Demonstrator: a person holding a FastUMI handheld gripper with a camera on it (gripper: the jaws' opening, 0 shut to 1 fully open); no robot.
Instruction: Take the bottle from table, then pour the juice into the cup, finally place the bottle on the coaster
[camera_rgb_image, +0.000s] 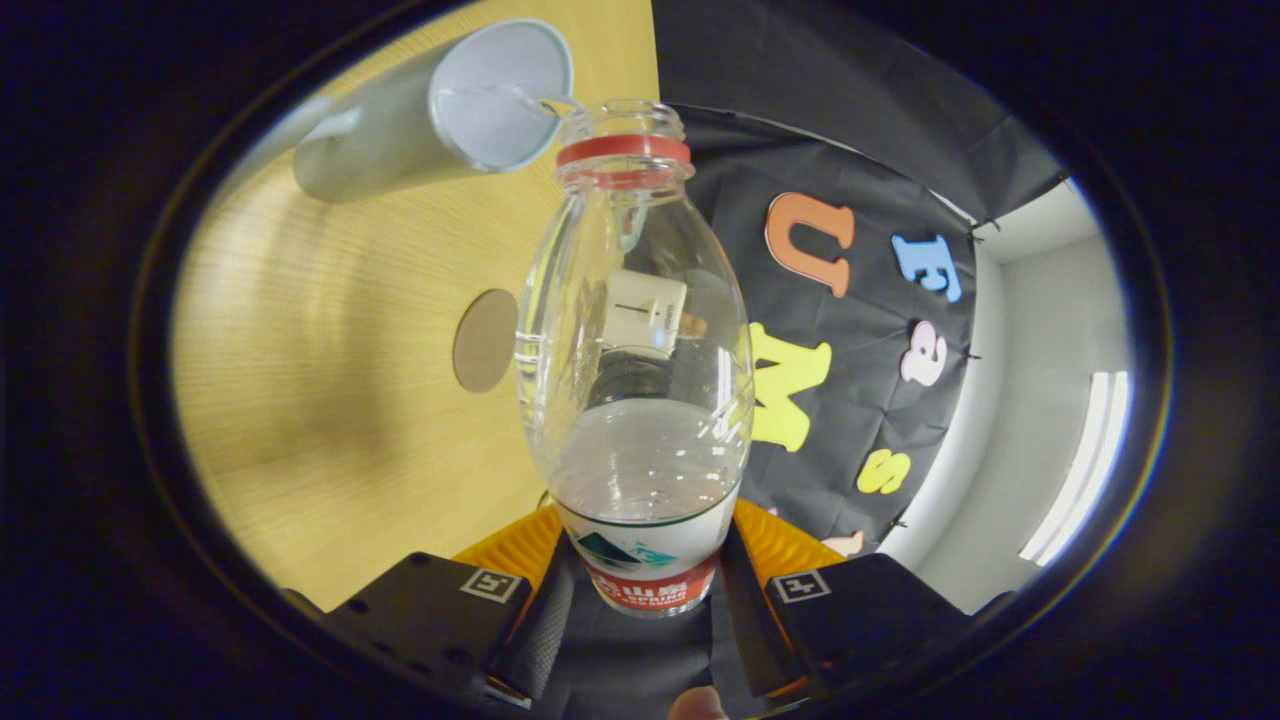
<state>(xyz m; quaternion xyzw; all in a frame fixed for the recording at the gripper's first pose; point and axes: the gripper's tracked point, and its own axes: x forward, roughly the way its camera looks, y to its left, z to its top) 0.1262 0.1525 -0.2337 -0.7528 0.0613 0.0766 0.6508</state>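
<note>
My gripper (648, 560) is shut on a clear plastic bottle (640, 350), its two fingers pressing on the labelled lower part. The bottle is uncapped, has a red neck ring and is tipped so its mouth meets the rim of a grey cup (440, 115) beyond the fingers. A thin stream of clear liquid runs from the mouth into the cup. Liquid fills the bottle's lower part near the label. A round brown coaster (485, 340) lies on the wooden table (330, 400), beside the bottle and nearer to me than the cup.
The black cloth wall (850, 180) rises behind the table's far edge. A white wall (1040, 400) with a bright window strip lies past the cloth. A fingertip (697, 703) shows behind the gripper.
</note>
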